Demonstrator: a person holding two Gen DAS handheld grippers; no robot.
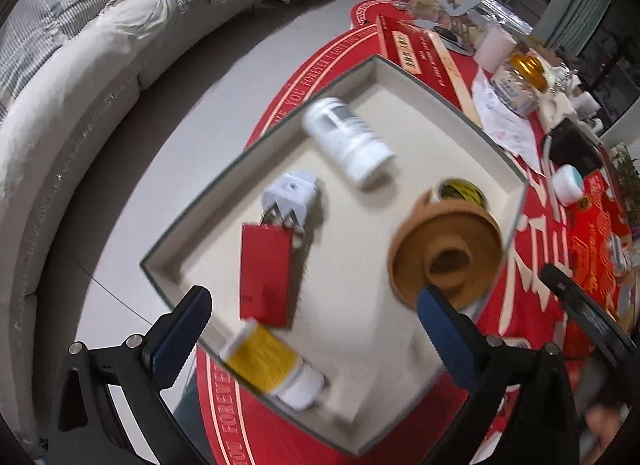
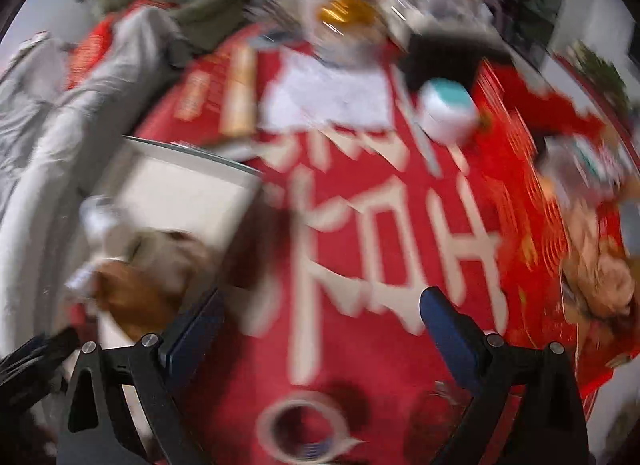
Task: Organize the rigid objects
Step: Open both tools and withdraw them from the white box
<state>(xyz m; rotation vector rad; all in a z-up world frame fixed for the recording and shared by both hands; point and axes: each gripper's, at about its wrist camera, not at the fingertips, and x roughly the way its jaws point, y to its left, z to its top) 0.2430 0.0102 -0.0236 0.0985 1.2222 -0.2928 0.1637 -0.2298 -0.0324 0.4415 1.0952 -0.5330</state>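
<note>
Left gripper spread wide, holding nothing, above shallow cream tray. Between its fingers lay flat red box; beyond it a ridged white plug-like piece and smooth white bottle. Brown tape roll just past the right finger. Yellow-wrapped spool near the left finger, blurred. Right gripper also spread, empty, over red cloth; view heavily smeared, clear tape ring below the fingers.

A: Any lettering to call out?

B: The round red tablecloth with cream print reads "YOU FOREVER I LOVE" along its rim, and "FOREVER" again lower down.

A: And the right wrist view?

B: Large cream Chinese characters on it, too blurred to read. The long red box carries characters too, illegible.
</note>
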